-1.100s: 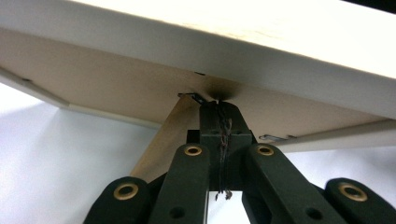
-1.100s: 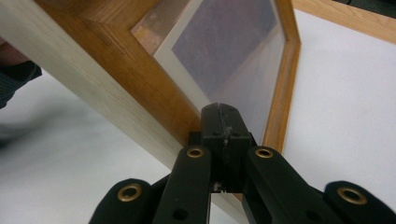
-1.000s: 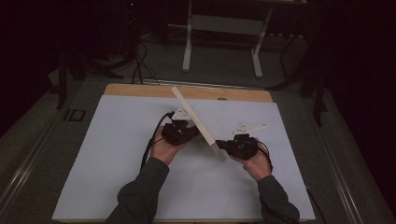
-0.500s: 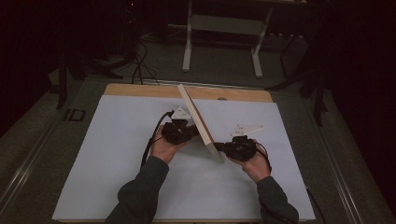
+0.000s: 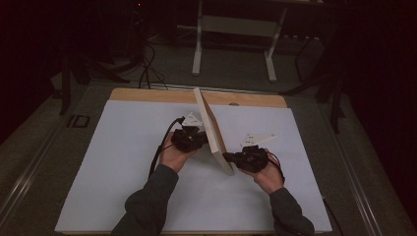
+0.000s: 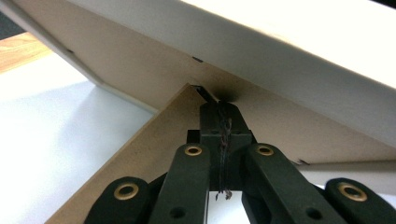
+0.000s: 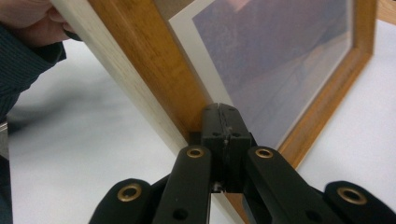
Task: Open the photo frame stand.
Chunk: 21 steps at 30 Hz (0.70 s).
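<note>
— Where's the picture frame (image 5: 210, 129)?
— Mid-tabletop (image 5: 123, 147), standing tilted on its edge between both hands.
— And the tongs?
— Left tongs (image 6: 219, 105) are closed, tips against its back by the stand flap (image 6: 140, 154); right tongs (image 7: 220, 112) are closed against its front.

Picture frame (image 5: 212, 132) now tipped more upright; its top edge nearer the table's far end
</note>
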Tool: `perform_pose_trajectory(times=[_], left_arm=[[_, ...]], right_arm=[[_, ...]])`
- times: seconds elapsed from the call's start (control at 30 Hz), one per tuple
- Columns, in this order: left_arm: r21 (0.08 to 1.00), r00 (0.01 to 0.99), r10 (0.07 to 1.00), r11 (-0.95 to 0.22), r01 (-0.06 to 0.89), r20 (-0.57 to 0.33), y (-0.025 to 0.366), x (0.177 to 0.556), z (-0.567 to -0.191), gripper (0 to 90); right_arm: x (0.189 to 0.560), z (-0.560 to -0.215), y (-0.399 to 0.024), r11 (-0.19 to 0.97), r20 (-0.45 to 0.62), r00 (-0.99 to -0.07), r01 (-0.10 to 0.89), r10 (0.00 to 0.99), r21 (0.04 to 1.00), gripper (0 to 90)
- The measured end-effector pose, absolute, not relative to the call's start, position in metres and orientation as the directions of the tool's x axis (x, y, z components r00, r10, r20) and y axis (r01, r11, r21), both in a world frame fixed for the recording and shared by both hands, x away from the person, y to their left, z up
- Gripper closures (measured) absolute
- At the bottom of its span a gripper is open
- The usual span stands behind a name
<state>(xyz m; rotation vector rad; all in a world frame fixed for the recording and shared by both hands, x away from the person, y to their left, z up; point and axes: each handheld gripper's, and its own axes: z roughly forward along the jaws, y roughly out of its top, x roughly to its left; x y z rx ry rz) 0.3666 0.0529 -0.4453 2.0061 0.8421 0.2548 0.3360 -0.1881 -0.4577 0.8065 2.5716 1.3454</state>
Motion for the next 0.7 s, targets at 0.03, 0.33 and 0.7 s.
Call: perform_pose_trajectory(times=[0.03, 0.33, 0.7], left_arm=[[0.816, 0.745, 0.651, -0.348, 0.461, -0.143, 0.053, 0.366, -0.445, 90.0], [0.821, 0.759, 0.639, -0.363, 0.441, -0.125, 0.053, 0.359, -0.443, 90.0], [0.836, 0.777, 0.617, -0.356, 0.417, -0.125, 0.06, 0.347, -0.44, 90.0]], right_arm=[[0.335, -0.458, -0.188, 0.461, 0.128, -0.85, 0.397, 0.512, 0.793, 90.0], [0.332, -0.457, -0.184, 0.468, 0.124, -0.855, 0.39, 0.503, 0.793, 90.0], [0.327, -0.457, -0.18, 0.478, 0.12, -0.863, 0.382, 0.492, 0.791, 90.0]])
